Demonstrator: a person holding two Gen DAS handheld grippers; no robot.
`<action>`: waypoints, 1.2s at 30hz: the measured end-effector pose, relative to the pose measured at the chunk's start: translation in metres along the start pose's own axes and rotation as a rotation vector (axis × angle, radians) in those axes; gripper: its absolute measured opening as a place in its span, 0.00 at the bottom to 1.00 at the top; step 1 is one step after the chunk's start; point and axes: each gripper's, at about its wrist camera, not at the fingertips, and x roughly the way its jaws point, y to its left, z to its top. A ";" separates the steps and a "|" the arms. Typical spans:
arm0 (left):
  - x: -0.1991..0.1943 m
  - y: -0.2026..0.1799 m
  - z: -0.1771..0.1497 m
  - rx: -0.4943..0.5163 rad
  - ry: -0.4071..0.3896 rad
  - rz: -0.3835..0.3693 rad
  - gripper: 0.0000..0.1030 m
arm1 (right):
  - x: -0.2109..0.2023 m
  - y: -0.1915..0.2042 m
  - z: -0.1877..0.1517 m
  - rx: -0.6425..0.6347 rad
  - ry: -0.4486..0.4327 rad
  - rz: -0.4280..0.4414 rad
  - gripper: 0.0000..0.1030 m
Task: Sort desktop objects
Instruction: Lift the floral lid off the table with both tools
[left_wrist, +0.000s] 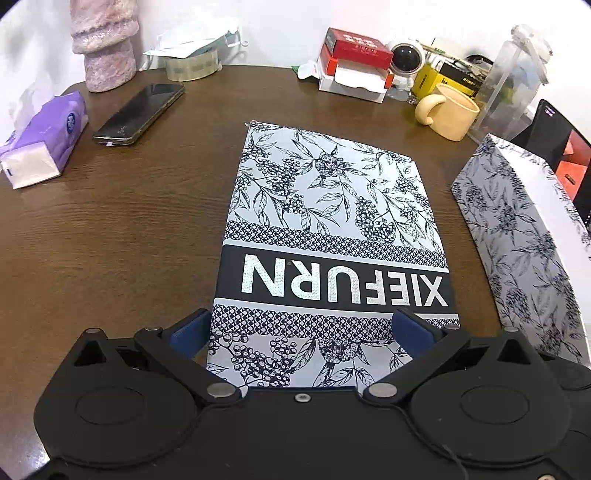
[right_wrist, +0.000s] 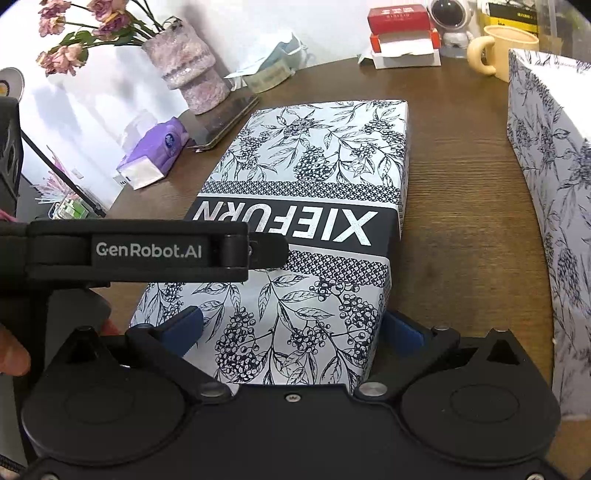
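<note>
A flat floral black-and-white box printed XIEFURN (left_wrist: 325, 221) lies on the brown wooden table (left_wrist: 129, 229), its long side running away from me. My left gripper (left_wrist: 301, 328) hovers open over its near end, blue fingers (left_wrist: 190, 332) spread about as wide as the box. In the right wrist view the same box (right_wrist: 314, 177) sits between the spread fingers of my right gripper (right_wrist: 293, 328), which is also open. My left gripper (right_wrist: 266, 253) reaches in from the left above the box's left edge. A taller box part with the same pattern (left_wrist: 524, 240) (right_wrist: 546, 184) stands to the right.
On the left lie a black phone (left_wrist: 138, 112) and a purple tissue pack (left_wrist: 44, 144). Along the back stand a pink vase (left_wrist: 107, 48), a tape roll (left_wrist: 192, 64), red boxes (left_wrist: 354, 62), an astronaut figure (left_wrist: 406, 59) and a yellow mug (left_wrist: 448, 114). A lit screen (left_wrist: 565, 155) is far right.
</note>
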 end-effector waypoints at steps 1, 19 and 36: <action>-0.003 0.000 -0.002 -0.001 -0.003 -0.002 1.00 | -0.003 0.002 -0.002 -0.002 -0.004 -0.002 1.00; -0.057 -0.004 -0.039 -0.038 -0.030 -0.019 1.00 | -0.048 0.034 -0.037 -0.030 -0.051 -0.016 1.00; -0.109 -0.048 -0.088 -0.095 -0.099 0.051 1.00 | -0.097 0.062 -0.084 -0.124 -0.056 0.065 1.00</action>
